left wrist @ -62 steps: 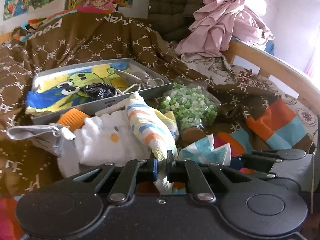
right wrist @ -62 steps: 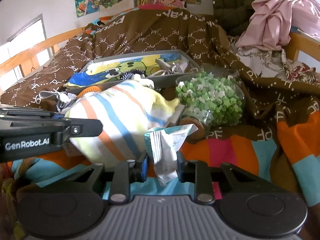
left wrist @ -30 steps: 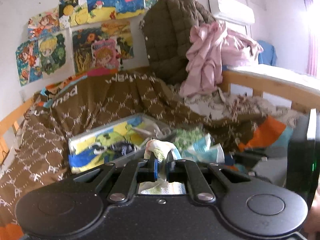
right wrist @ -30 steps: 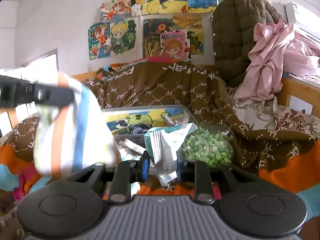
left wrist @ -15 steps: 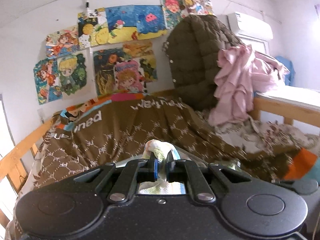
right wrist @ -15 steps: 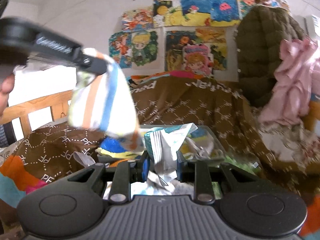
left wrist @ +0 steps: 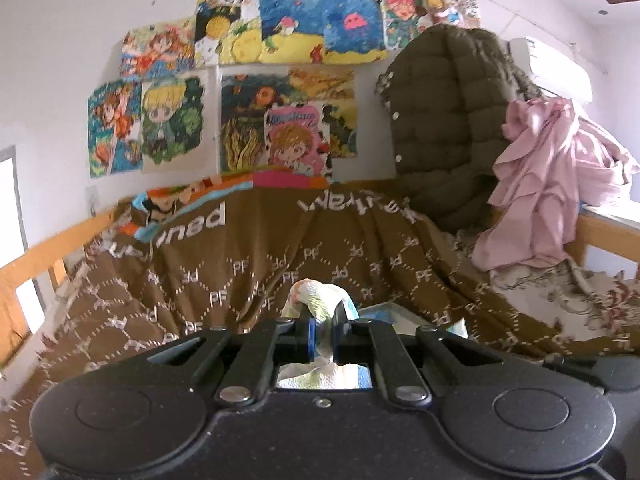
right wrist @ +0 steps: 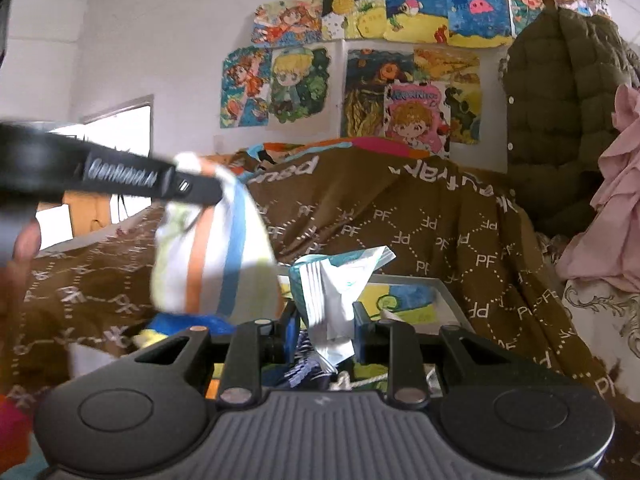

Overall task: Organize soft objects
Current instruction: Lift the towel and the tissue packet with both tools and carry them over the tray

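Observation:
My left gripper (left wrist: 321, 330) is shut on a striped cloth (left wrist: 318, 302), white with orange, blue and yellow-green bands. In the right wrist view the same cloth (right wrist: 212, 256) hangs from the left gripper (right wrist: 218, 192), held high at the left. My right gripper (right wrist: 325, 326) is shut on a white and teal tissue pack (right wrist: 334, 284), held up above the grey tray (right wrist: 448, 300) with a cartoon print inside. The tray's corner also shows in the left wrist view (left wrist: 404, 314).
A brown patterned blanket (left wrist: 248, 272) covers the bed. A wooden rail (left wrist: 44, 256) runs along the left. An olive padded jacket (left wrist: 452, 128) and a pink garment (left wrist: 552, 200) hang at the right. Posters (left wrist: 256, 76) cover the wall.
Both grippers have lifted well up from the bed with their loads. The striped cloth has come off the pile and now hangs in the air; the pile and the jar have dropped out of view.

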Tool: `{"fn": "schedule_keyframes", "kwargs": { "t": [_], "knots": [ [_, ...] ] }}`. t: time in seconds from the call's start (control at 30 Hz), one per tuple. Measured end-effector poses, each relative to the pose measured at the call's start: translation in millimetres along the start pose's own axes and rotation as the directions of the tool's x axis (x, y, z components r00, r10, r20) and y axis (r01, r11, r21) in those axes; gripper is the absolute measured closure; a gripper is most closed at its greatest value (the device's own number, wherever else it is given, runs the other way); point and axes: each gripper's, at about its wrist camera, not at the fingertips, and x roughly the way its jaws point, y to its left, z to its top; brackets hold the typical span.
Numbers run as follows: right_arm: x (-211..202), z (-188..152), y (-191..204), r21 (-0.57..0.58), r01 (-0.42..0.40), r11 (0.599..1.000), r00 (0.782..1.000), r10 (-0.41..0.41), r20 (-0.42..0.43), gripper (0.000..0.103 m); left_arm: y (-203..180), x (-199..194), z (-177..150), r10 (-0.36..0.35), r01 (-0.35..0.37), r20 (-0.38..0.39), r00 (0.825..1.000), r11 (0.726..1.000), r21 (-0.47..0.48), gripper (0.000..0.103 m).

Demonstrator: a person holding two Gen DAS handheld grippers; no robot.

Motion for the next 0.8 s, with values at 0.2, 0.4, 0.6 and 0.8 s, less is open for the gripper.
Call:
{"fn": "schedule_keyframes", "kwargs": {
  "t": [0.2, 0.4, 0.6, 0.8],
  "knots": [
    [39, -8, -25, 0.102, 0.009, 0.995, 0.997, -0.001, -0.073, 0.074, 18, 51, -26, -0.034, 0.032, -0.05, 0.998, 0.999, -0.041, 0.096],
    [62, -16, -37, 0.141, 0.01, 0.99, 0.993, 0.006, -0.115, 0.073, 24, 78, -45, -0.053, 0.051, -0.082, 0.995, 0.998, -0.021, 0.096],
    [75, -23, -33, 0.144, 0.002, 0.99, 0.989, 0.019, -0.144, 0.073, 31, 91, -62, -0.06, 0.054, -0.136, 0.989, 0.997, -0.047, 0.095],
    [83, -26, -26, 0.121, -0.006, 0.993, 0.986, 0.026, -0.167, 0.073, 37, 103, -78, -0.057, 0.041, -0.221, 0.974, 0.996, -0.078, 0.095]
  ]
}}
